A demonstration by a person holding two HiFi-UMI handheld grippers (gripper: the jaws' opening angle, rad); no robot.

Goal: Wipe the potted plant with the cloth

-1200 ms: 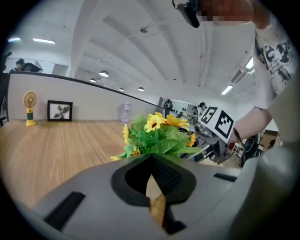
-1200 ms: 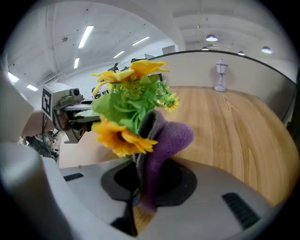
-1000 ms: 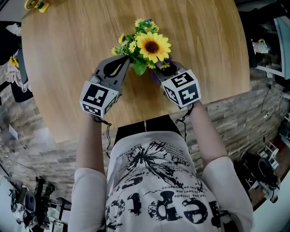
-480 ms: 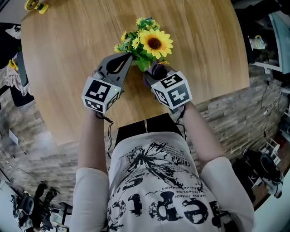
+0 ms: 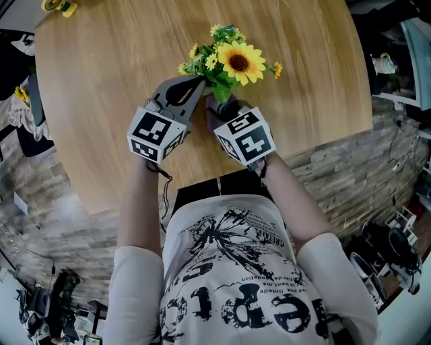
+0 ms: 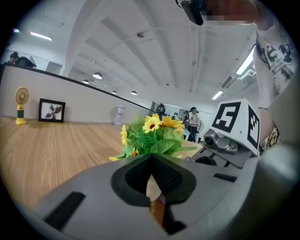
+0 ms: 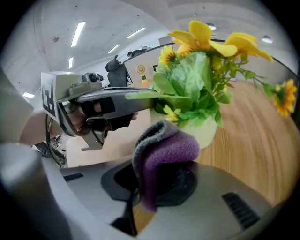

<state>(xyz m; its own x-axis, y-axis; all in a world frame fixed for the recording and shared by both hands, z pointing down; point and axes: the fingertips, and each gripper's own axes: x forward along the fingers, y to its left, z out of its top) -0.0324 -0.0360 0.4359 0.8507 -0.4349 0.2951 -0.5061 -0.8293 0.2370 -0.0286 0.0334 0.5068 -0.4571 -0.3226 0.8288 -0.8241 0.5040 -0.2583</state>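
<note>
The potted plant [image 5: 239,62], a sunflower and small yellow blooms over green leaves, stands in a cream pot [image 7: 205,133] on the round wooden table [image 5: 101,81]. My left gripper [image 5: 199,81] is shut, its tip at the foliage on the plant's left side. Whether it pinches a leaf I cannot tell. It also shows in the right gripper view as the left gripper [image 7: 140,97], reaching in level to the leaves. My right gripper [image 5: 229,116] is shut on a purple cloth [image 7: 164,152], held just in front of the pot's near side. The cloth [image 5: 217,106] hides the pot in the head view.
A small yellow fan [image 5: 54,6] stands at the table's far left edge, and a framed picture [image 6: 51,110] beside the fan [image 6: 20,105]. The table's near edge runs close under both hands. Stone-patterned floor and clutter surround the table.
My right gripper has moved left with the cloth, across the near side of the pot toward the left gripper. The left gripper has stayed at the foliage.
</note>
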